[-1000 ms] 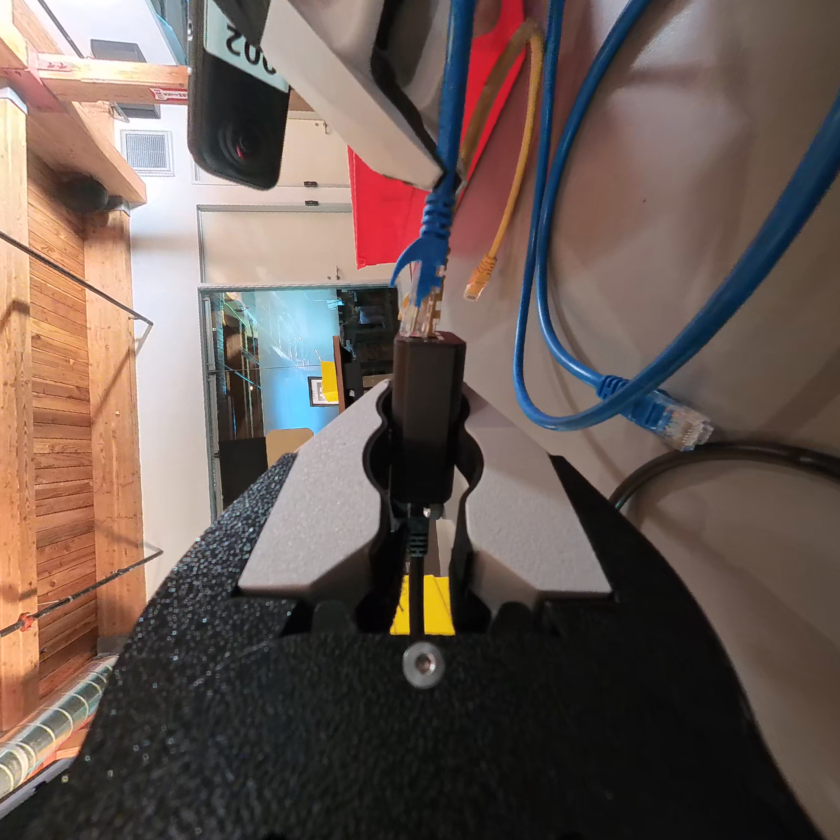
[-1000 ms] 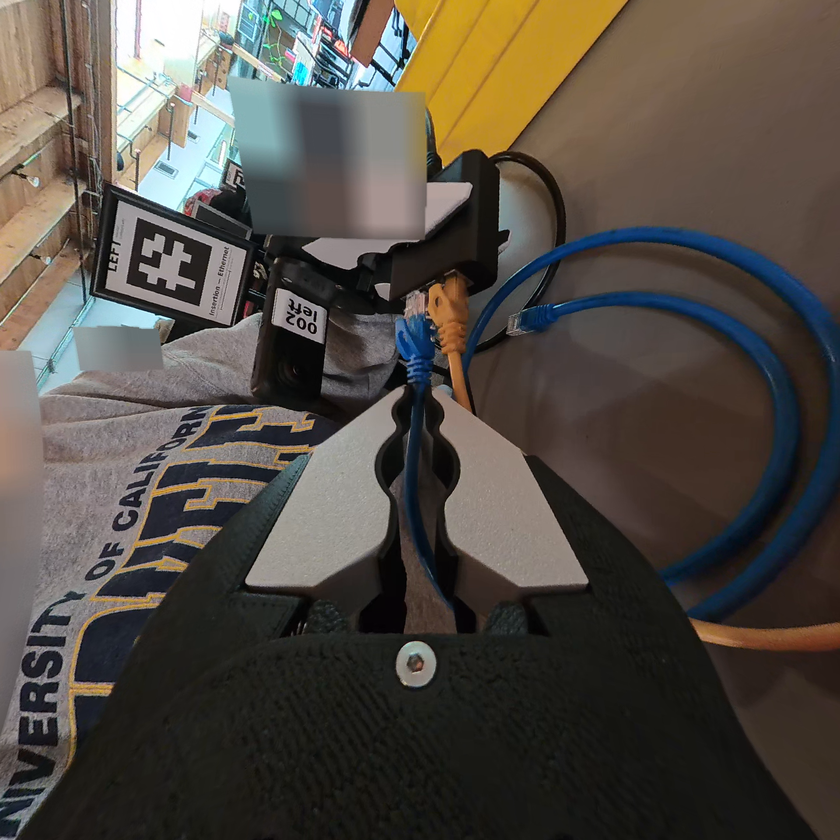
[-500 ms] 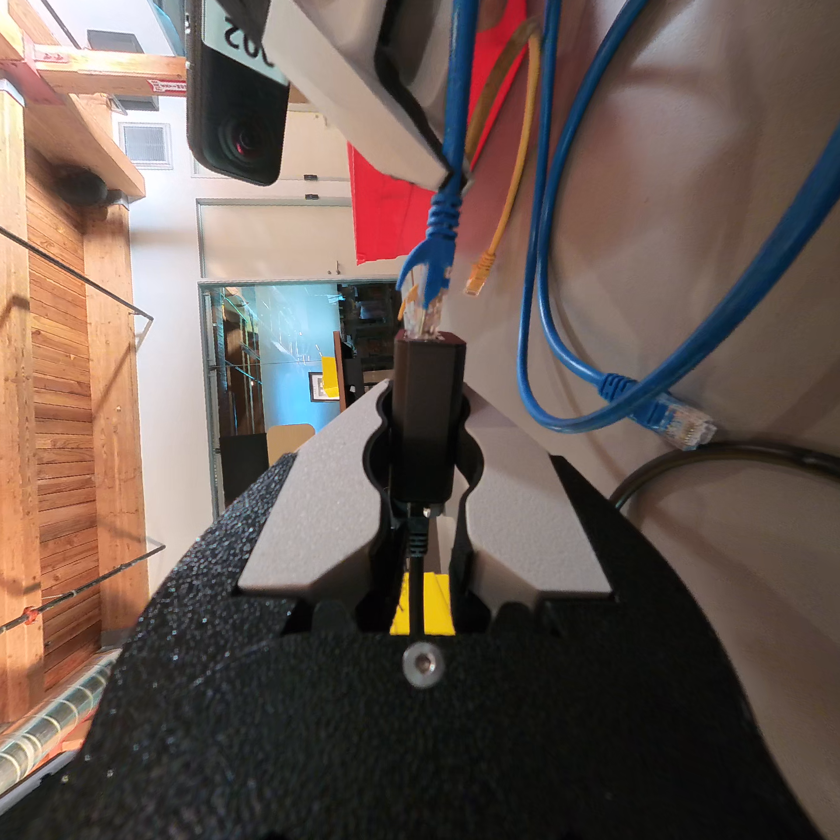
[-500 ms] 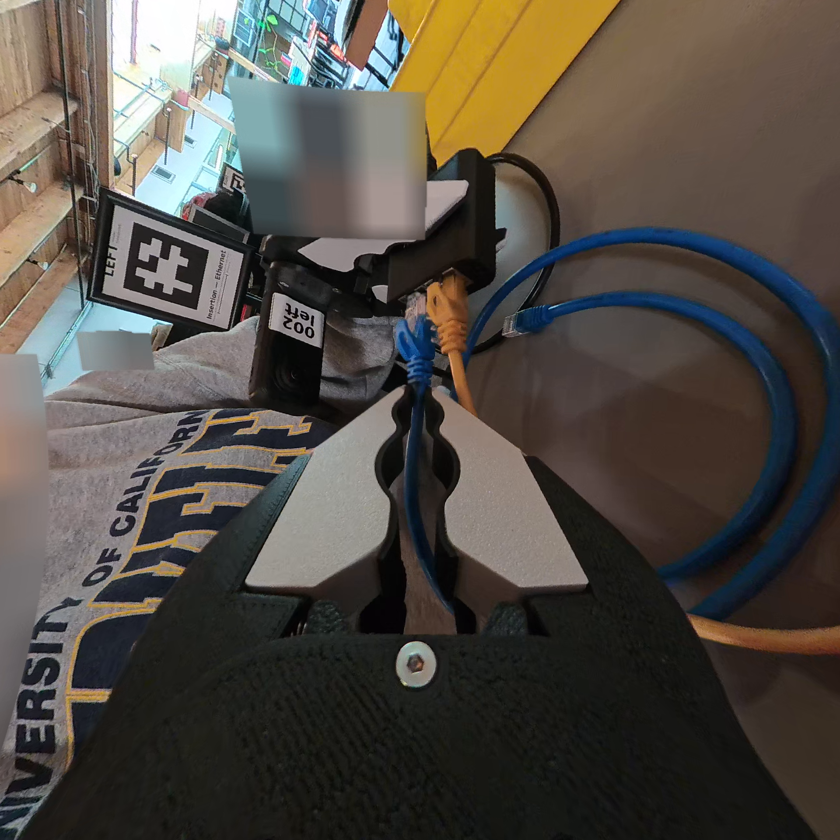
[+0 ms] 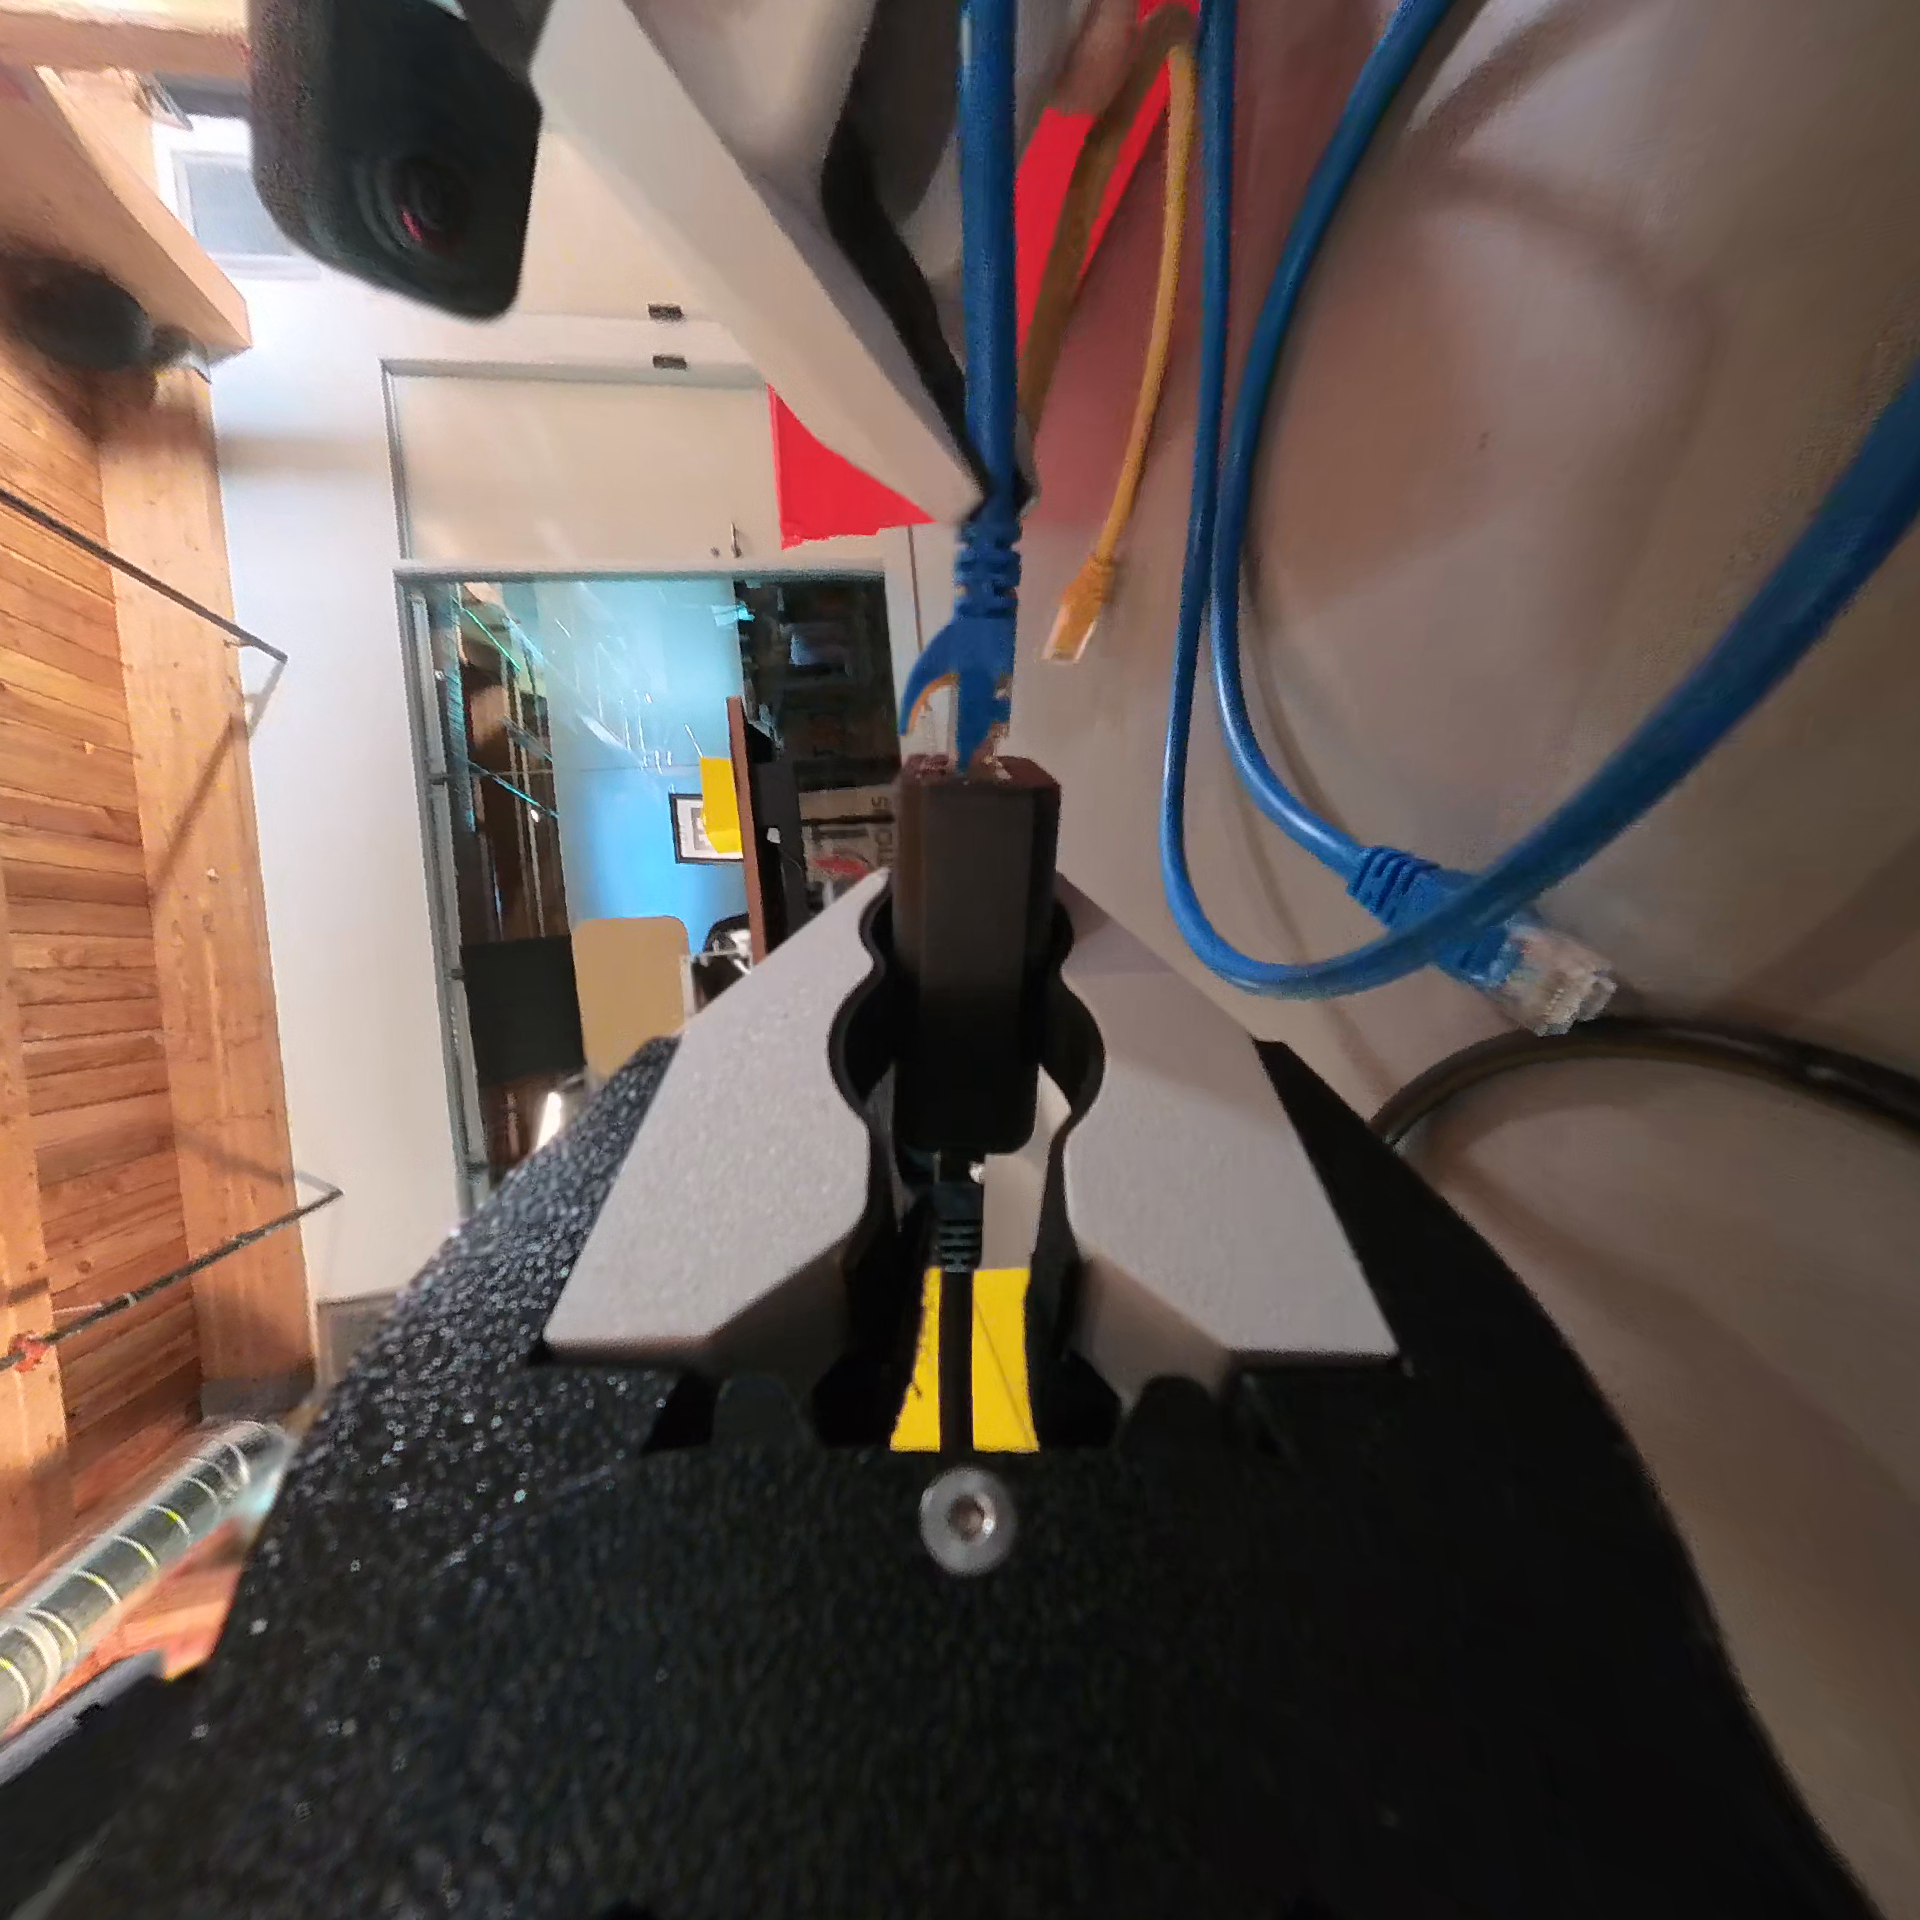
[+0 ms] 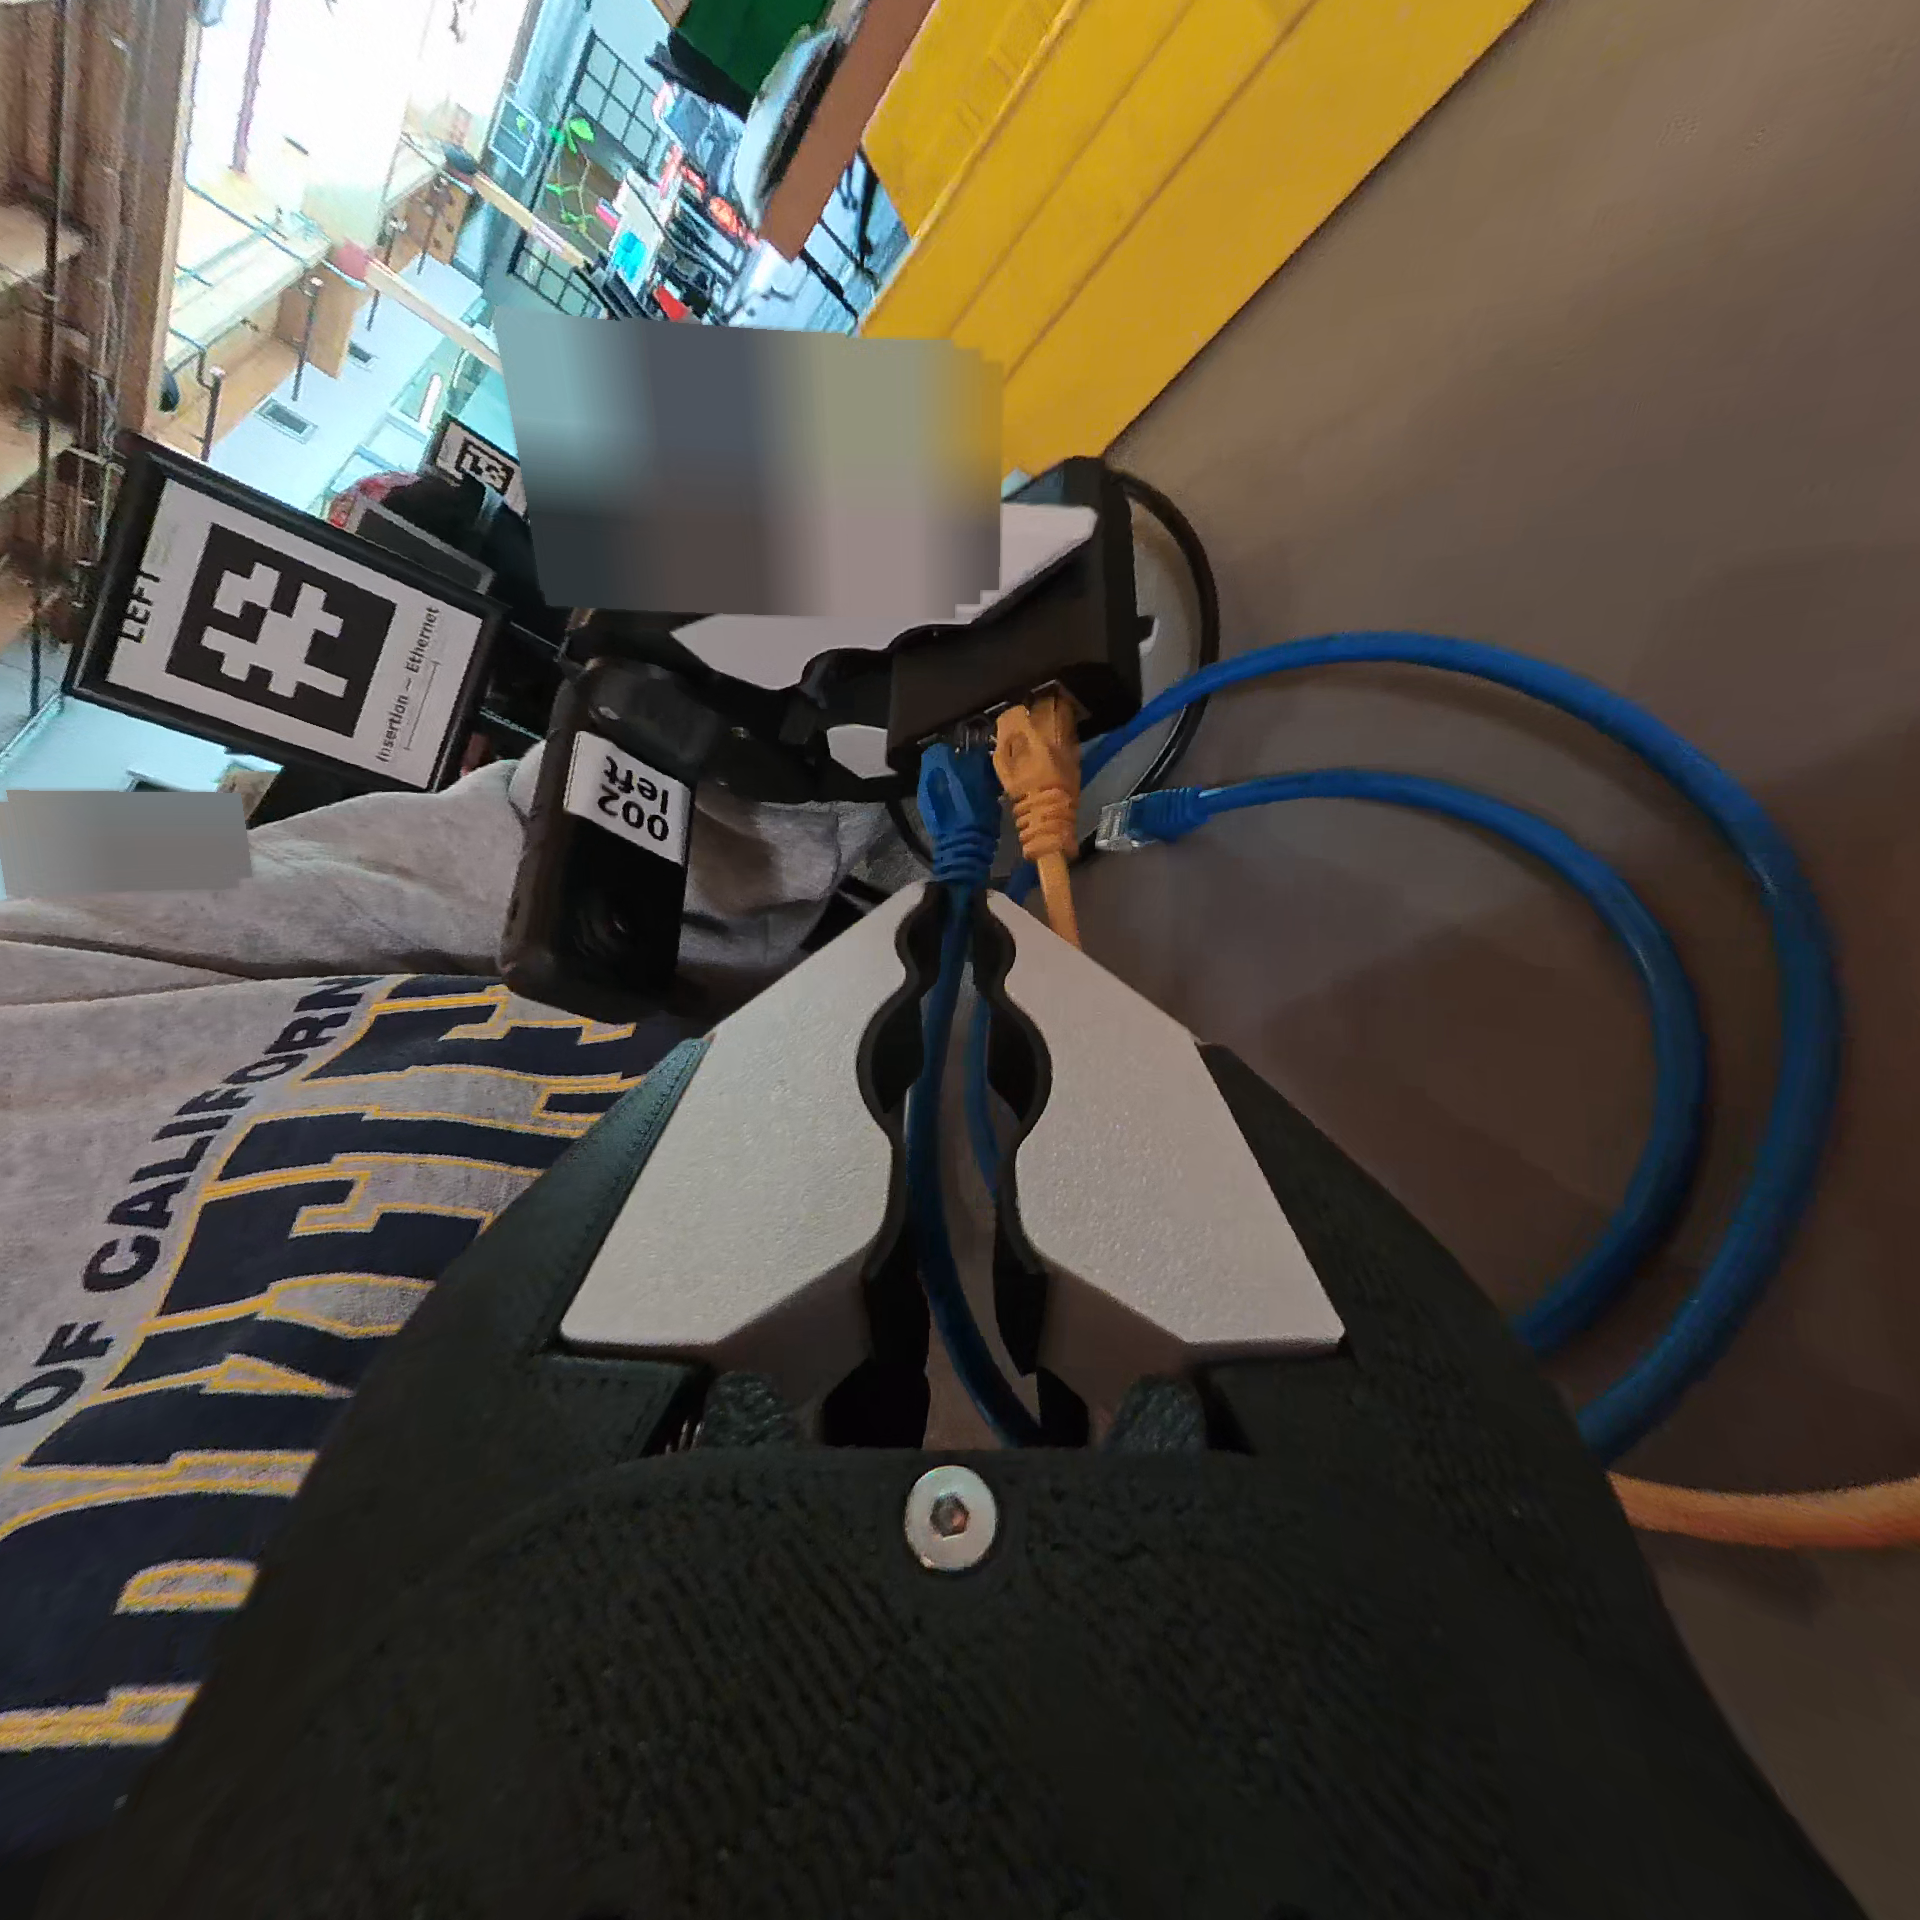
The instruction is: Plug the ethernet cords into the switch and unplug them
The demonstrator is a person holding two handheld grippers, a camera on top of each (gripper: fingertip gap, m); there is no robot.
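Left gripper (image 5: 977,914) clamps one switch (image 5: 977,935); right gripper (image 6: 961,914) pinches one of two blue cords (image 6: 951,821).

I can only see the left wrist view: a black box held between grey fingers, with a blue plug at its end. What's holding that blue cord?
Observer: The right gripper. It is shut on the blue cord just behind its plug, which is at the switch, your black box.
Visitor: Does the thing holding the box carry anything else?
Observer: Yes. A black-and-white marker card appears to be mounted on the left gripper.
Visitor: Who's working them?
Observer: A person in a grey sweatshirt with dark lettering.
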